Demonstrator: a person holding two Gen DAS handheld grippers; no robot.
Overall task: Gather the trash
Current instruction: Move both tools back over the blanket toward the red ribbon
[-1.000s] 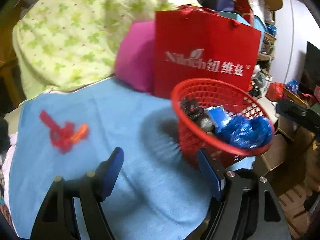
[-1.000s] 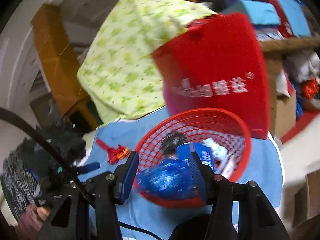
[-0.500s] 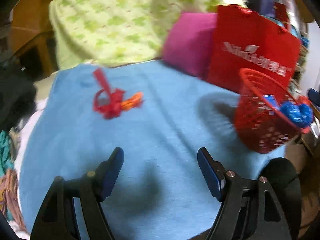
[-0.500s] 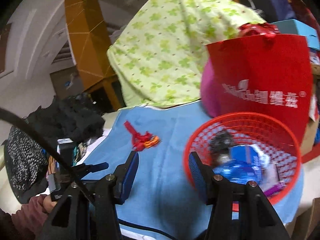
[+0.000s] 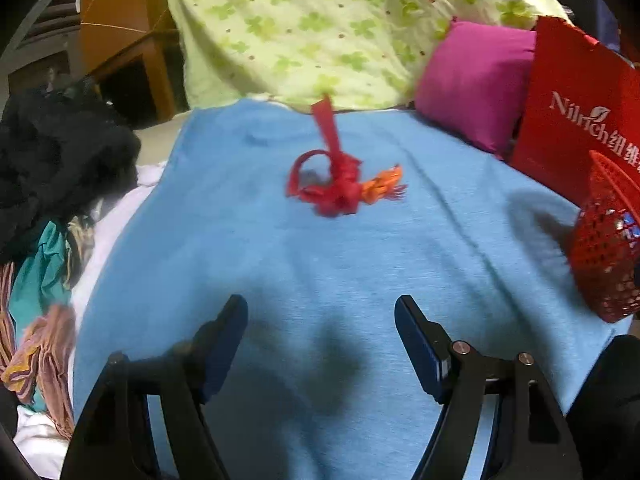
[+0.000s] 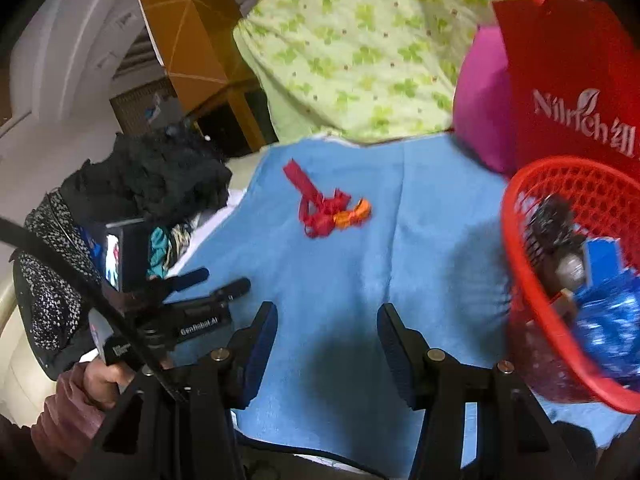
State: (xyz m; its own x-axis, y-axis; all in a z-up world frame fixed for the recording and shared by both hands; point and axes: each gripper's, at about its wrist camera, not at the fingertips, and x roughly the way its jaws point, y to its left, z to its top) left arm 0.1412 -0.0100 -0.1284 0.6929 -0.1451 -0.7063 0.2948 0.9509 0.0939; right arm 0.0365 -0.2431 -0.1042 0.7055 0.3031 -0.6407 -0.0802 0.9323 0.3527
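Observation:
A knotted red ribbon (image 5: 332,184) with an orange scrap (image 5: 382,186) lies on the blue cloth (image 5: 320,272), ahead of my left gripper (image 5: 320,320), which is open and empty. The right wrist view shows the same ribbon (image 6: 320,212) and orange scrap (image 6: 352,214) beyond my right gripper (image 6: 326,328), also open with nothing between its fingers. A red mesh basket (image 6: 516,240) at the right holds a blue crinkly wrapper (image 6: 604,320), a blue box and dark bits. The left wrist view catches the basket (image 5: 600,268) at its right edge. The left gripper (image 6: 224,288) shows at the left of the right wrist view, in a hand (image 6: 100,380).
A red paper bag (image 5: 576,120), a magenta cushion (image 5: 472,80) and a green flowered quilt (image 5: 328,28) line the back of the cloth. Dark and coloured clothes (image 5: 48,168) are piled at the left. A wooden cabinet (image 6: 188,40) stands behind.
Both grippers have swung left, away from the basket. The ribbon has come to the centre of the left wrist view, and the basket has slid to the right edge in both views.

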